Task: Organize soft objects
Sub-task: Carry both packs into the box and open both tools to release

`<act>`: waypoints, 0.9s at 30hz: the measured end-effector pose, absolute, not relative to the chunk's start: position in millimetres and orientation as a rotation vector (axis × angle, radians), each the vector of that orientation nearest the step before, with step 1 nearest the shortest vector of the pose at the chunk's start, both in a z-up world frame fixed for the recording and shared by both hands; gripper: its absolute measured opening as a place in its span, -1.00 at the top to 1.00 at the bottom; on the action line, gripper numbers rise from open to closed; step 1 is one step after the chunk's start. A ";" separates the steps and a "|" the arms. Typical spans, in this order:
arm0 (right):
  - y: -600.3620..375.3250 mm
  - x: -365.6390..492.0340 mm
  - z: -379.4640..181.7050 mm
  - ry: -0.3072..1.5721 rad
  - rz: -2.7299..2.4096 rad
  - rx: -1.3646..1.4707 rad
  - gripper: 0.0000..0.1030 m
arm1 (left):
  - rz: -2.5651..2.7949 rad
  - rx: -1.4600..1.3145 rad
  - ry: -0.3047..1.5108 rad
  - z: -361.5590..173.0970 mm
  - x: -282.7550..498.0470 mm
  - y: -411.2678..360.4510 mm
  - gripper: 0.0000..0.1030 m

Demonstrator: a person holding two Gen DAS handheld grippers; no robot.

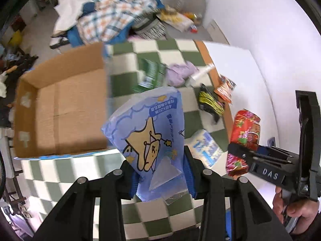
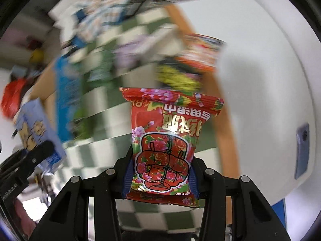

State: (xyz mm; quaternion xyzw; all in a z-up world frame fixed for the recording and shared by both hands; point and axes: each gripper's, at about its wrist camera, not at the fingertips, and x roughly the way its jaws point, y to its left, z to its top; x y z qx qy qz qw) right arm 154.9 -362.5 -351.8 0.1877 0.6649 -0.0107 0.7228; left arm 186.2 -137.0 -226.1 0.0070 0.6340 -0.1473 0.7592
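My left gripper (image 1: 159, 172) is shut on a light blue tissue pack with a yellow star cartoon (image 1: 148, 132), held above the checkered mat beside an open cardboard box (image 1: 60, 110). My right gripper (image 2: 160, 172) is shut on a red floral wet-wipe pack (image 2: 164, 140), held upright in the air. In the left wrist view the right gripper (image 1: 238, 154) and its red pack (image 1: 244, 134) show at the right. In the right wrist view the left gripper's blue pack (image 2: 36, 132) shows at the far left, blurred.
On the green-and-white checkered mat (image 1: 128, 70) lie a green pack (image 1: 152, 76), a lilac cloth (image 1: 180, 72), a yellow-black packet (image 1: 210, 102), an orange packet (image 1: 224, 88) and a blue-white tissue pack (image 1: 206, 146). Clothes (image 1: 112, 18) are piled behind. A white wall (image 1: 260, 40) stands to the right.
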 end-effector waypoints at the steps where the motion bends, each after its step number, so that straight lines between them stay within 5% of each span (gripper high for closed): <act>1: -343.8 158.3 -338.2 1.457 0.018 0.406 0.09 | -0.305 0.001 1.369 -218.6 187.6 -121.3 0.32; 11: -159.9 232.1 -288.4 1.427 0.331 0.335 0.09 | -0.141 -0.056 1.378 -235.6 262.5 20.9 0.32; 27: -17.3 377.0 -418.5 1.555 0.212 0.191 0.08 | -0.330 -0.127 1.665 -387.0 388.1 104.5 0.31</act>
